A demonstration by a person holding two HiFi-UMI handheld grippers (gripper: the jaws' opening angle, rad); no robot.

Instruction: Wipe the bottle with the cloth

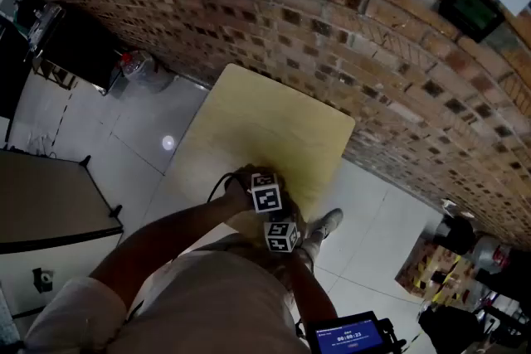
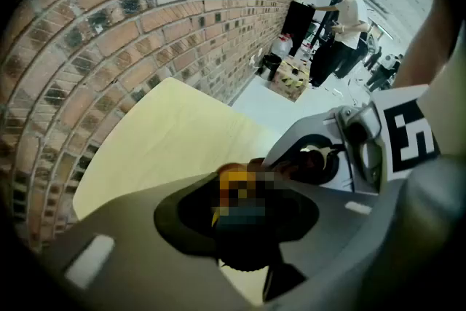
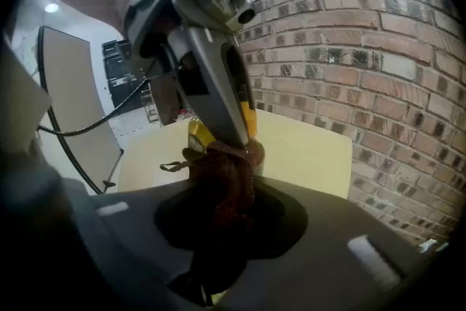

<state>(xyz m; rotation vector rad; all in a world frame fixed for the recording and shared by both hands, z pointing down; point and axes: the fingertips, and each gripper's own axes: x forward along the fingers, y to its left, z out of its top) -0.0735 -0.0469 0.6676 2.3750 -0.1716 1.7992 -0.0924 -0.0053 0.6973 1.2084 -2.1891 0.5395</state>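
A bottle (image 2: 234, 181) with a yellow label and a dark cap stands between the jaws of my left gripper (image 2: 240, 218), which is shut on it and points steeply down over the pale wooden table (image 2: 167, 135). My right gripper (image 3: 218, 218) is shut on a bunched dark red cloth (image 3: 222, 182). The cloth presses against the bottle (image 3: 195, 136) just below the left gripper's grey finger (image 3: 218, 84). In the head view both marker cubes sit close together at the table's near edge, the left gripper (image 1: 265, 196) just above the right gripper (image 1: 282, 235). There the hands hide the bottle.
A brick wall (image 1: 332, 37) runs along the far side of the table (image 1: 265, 120). A dark-topped table (image 1: 50, 195) stands at the left on the tiled floor. A person (image 2: 348, 14) stands far off by boxes (image 2: 291, 76). A screen device (image 1: 353, 336) hangs near my waist.
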